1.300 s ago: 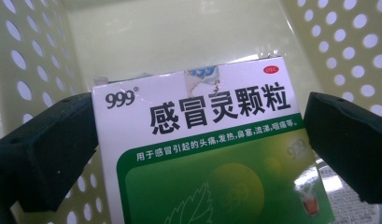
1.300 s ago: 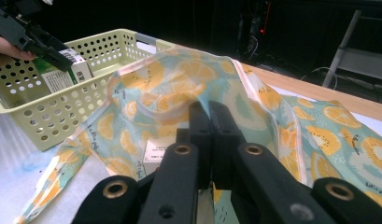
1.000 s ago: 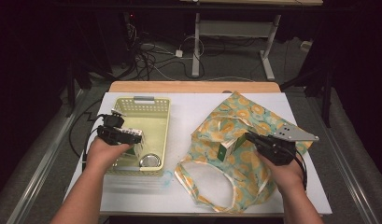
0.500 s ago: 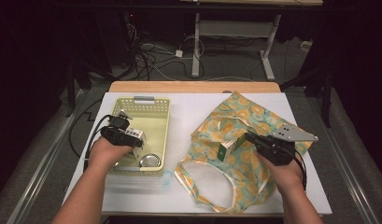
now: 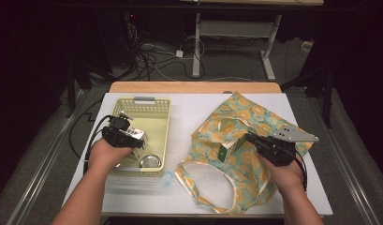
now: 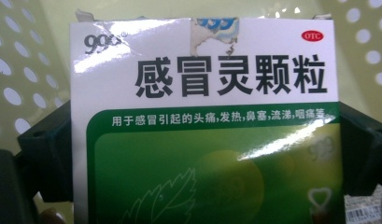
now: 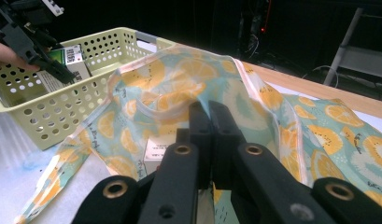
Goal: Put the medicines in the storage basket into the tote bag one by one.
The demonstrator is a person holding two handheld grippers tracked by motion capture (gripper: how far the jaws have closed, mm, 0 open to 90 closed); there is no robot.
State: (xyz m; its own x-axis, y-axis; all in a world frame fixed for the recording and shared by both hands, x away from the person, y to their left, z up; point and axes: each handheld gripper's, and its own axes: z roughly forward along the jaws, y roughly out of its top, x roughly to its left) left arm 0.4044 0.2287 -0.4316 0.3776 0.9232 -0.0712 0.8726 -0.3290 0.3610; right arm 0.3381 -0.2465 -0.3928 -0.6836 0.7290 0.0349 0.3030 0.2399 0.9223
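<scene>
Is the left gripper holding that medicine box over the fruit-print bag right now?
No, the left gripper has the medicine box between its jaws over the yellow basket, apart from the fruit-print bag.

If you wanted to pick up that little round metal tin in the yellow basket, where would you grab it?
I'd likely come straight down from above and pinch the round tin across its side walls. It lies flat in the near right corner of the basket, whose walls block any sideways approach. The jaws should line up along the basket's length, since the medicine box and left gripper sit close beside it.
</scene>
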